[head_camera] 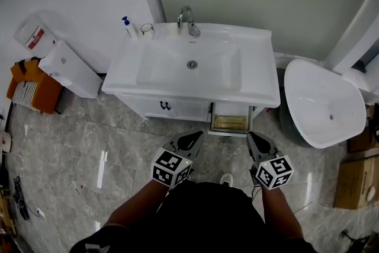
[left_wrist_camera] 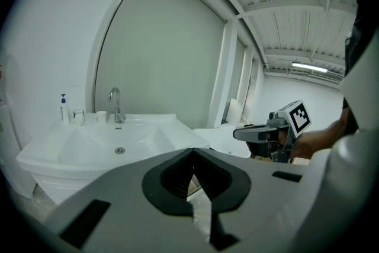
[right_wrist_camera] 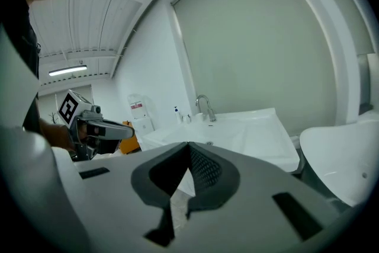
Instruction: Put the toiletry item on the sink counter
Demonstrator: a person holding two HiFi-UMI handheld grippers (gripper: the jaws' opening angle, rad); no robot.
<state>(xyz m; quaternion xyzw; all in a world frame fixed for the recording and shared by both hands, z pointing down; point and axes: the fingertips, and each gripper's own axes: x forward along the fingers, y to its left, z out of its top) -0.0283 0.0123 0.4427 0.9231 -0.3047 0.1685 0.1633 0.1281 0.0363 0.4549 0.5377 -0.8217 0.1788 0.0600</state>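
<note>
The white sink counter stands ahead of me, with a faucet at its back edge. A blue-topped pump bottle and a clear cup stand on its back left corner; the bottle also shows in the left gripper view. Under the counter's right side a small drawer is pulled open, and something yellowish lies in it. My left gripper and right gripper hover side by side in front of the cabinet, both shut and empty. Their jaws meet at the tips.
A white oval basin stands to the right of the cabinet, with a cardboard box near it. A white box and an orange and striped bundle lie at the left. The floor is grey marble tile.
</note>
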